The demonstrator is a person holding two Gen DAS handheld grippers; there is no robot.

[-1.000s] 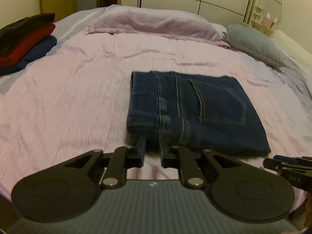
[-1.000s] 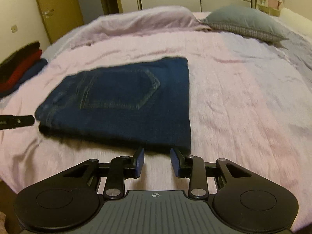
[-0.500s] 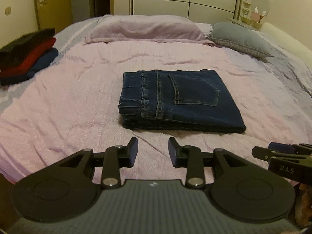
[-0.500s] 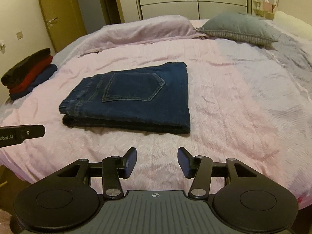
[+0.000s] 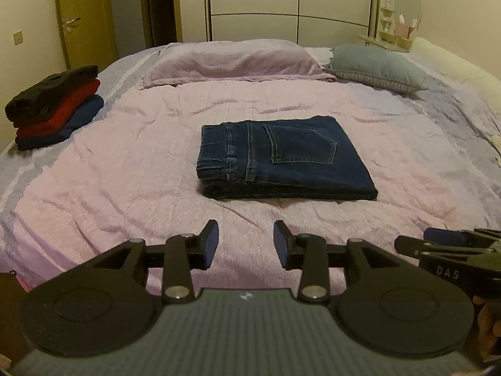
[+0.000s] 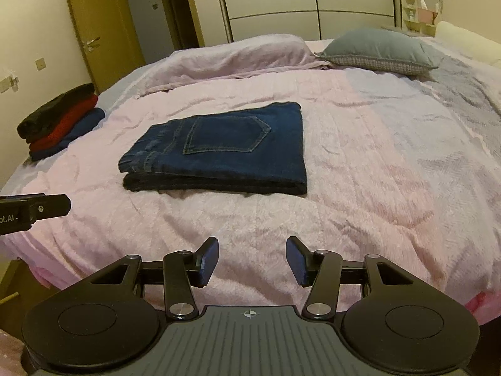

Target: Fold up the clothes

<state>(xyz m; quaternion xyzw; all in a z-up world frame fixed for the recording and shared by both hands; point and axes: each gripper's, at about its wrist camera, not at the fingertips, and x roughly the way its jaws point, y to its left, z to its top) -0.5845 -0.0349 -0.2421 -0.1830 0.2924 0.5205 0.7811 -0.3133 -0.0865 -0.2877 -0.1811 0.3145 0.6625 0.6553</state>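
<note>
Dark blue jeans [image 5: 288, 156] lie folded in a neat rectangle on the pink bedspread [image 5: 125, 163], back pocket up. In the right wrist view the jeans [image 6: 225, 150] sit left of centre. My left gripper [image 5: 245, 228] hovers over the bed's near edge, well short of the jeans, its jaws opening with nothing between them. My right gripper [image 6: 253, 244] is also back from the jeans, open and empty. Its fingers [image 5: 438, 244] show at the right edge of the left wrist view.
A stack of folded black, red and blue clothes [image 5: 53, 106] sits at the bed's left edge. A pink pillow [image 5: 231, 59] and a grey pillow [image 5: 375, 62] lie at the head. Wardrobe doors [image 5: 297, 6] stand behind, and a wooden door [image 6: 100, 31] at the left.
Both grippers have let go of the jeans' near edge, widened their jaws, and drawn back and up. The folded jeans stay flat on the bed.
</note>
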